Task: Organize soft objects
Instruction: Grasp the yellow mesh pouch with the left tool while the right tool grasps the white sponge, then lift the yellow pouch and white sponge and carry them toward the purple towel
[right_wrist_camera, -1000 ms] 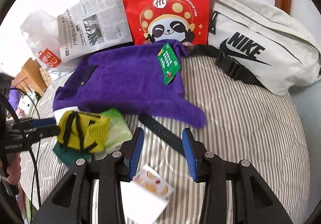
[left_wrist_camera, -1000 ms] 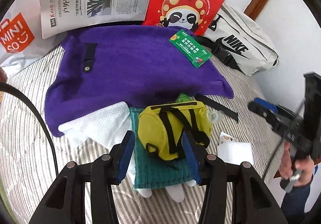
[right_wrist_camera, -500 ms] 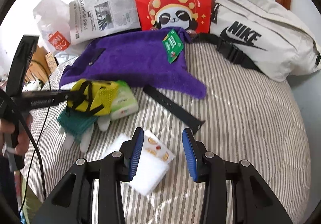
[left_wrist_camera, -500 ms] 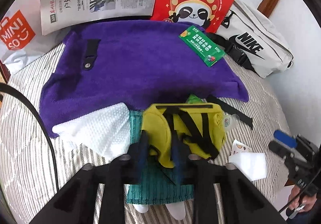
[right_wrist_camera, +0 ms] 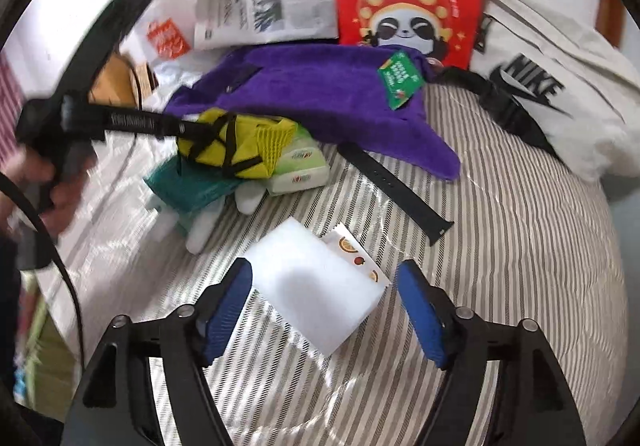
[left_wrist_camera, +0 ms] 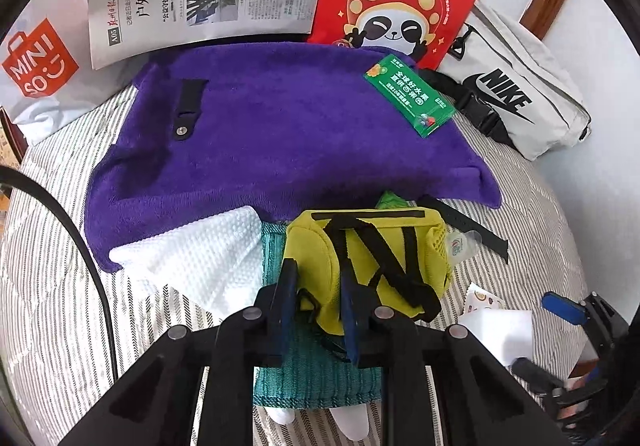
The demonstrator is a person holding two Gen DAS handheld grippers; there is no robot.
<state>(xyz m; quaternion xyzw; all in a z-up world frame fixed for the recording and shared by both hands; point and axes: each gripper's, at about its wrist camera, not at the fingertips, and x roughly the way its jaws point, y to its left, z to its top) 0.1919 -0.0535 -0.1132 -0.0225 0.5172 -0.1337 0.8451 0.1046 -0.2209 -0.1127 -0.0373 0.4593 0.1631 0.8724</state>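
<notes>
I am only starting: my left gripper (left_wrist_camera: pixel 318 304) is clamping the yellow pouch (left_wrist_camera: pixel 368 258) at the frame's middle, while my right gripper (right_wrist_camera: pixel 324 316), jaws just opening wide, is hovering around the white sponge (right_wrist_camera: pixel 308 286), everything else lying unsorted on the bed (right_wrist_camera: pixel 500 246).

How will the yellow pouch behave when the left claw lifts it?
Likely floppy: the yellow pouch is soft fabric, already bunched where the left claw pinches its near edge. Held by one edge, it will probably sag. Its loose black straps may dangle and could drag the green cloth beneath.

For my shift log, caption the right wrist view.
Right gripper, jaws just opened, straddles a white foam pad on the striped bedcover.
</notes>
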